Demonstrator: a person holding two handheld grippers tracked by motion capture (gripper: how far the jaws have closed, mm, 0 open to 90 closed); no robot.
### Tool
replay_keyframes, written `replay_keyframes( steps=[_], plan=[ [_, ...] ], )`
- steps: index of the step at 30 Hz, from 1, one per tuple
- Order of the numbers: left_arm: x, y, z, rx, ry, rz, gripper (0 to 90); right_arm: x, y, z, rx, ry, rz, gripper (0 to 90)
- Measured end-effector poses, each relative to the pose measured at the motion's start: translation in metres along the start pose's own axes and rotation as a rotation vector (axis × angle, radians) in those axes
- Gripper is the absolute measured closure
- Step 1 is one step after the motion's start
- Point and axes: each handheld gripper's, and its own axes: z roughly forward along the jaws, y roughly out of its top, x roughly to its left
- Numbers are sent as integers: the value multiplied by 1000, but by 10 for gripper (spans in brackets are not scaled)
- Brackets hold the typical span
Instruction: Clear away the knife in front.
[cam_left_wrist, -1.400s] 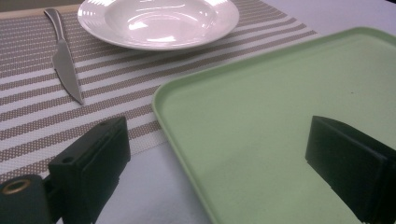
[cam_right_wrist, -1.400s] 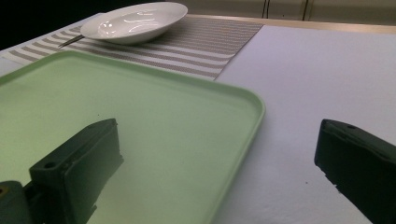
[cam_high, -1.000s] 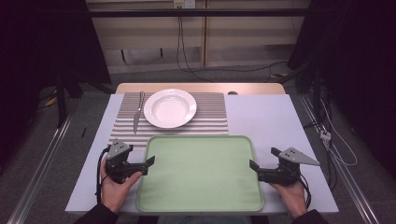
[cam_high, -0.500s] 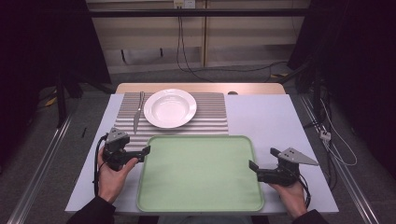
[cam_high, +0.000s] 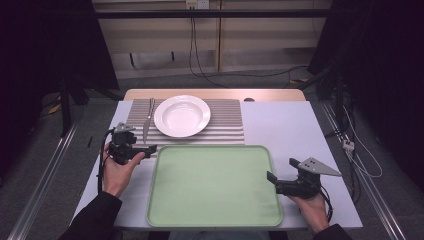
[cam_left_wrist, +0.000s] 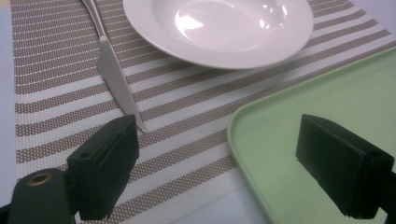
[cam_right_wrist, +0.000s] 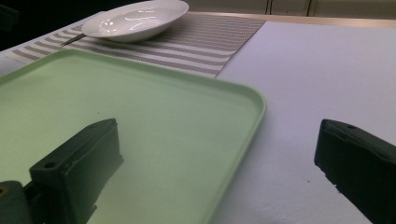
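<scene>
Loads of open room on the bare pale tabletop (cam_high: 290, 125) right of the striped beige woven placemat (cam_high: 225, 125). Big flat light-green plastic tray (cam_high: 215, 185) hogging the near middle, raised rim in the way on every side. Shallow white round plate (cam_high: 182, 115) sitting mid-mat, silver table knife (cam_high: 147, 121) just beside it on the left, narrow gap between. Clear strip of mat between plate and tray edge.

Even overhead light on the pale counter (cam_high: 280, 125); surroundings fall to near black in the high view. Soft glare patches on the glossy white round plate (cam_left_wrist: 219, 28). Gripper views grainy, black jaws close-up and slightly soft. Shadows faint, short. Flat green plastic tray (cam_right_wrist: 140, 121) evenly lit.
</scene>
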Motion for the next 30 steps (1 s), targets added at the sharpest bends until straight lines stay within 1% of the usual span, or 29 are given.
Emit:
replay_keyframes(
  steps=[1,2,4,5,9,10,11,12,15,16,18,21,23,25,26,27,28,29,30],
  plan=[
    [2,2,1,1,-2,-7,116,0,0,0,0,1,2,3],
    [5,4,3,-5,-8,-9,126,-1,0,1,0,0,4,2],
    [11,10,5,5,5,-2,132,-1,0,1,2,-2,2,2],
    [15,13,6,6,5,-9,124,-1,0,2,4,-6,-2,2],
    [28,23,13,7,29,-34,111,-1,0,4,7,-9,-4,2],
    [33,29,18,17,35,-24,110,-1,0,4,9,-6,-4,3],
    [33,29,18,17,35,-24,113,-1,0,5,11,-6,-4,2],
    [35,31,21,20,44,-24,113,-1,0,5,11,-6,-4,2],
    [42,38,28,24,53,-29,117,0,1,4,10,-2,-6,2],
    [44,40,30,17,56,-36,117,0,1,4,10,-2,-6,2],
    [48,42,33,-1,72,-25,122,0,0,4,12,-2,-4,2],
    [54,47,40,1,77,-41,125,1,0,3,10,0,-9,3],
    [59,51,44,-8,95,-42,126,2,0,3,12,2,-11,2],
    [64,55,49,-5,107,-57,129,3,0,3,14,2,-12,2],
    [67,57,51,-5,115,-58,129,3,0,3,14,2,-12,2],
    [70,59,54,-11,118,-59,136,4,0,3,16,2,-12,2],
    [74,60,57,-8,110,-59,178,4,0,2,16,4,-13,2],
    [76,62,60,-1,99,-67,178,4,0,2,16,4,-13,2],
    [79,63,63,4,109,-67,207,4,0,2,15,5,-15,2]
  ],
)
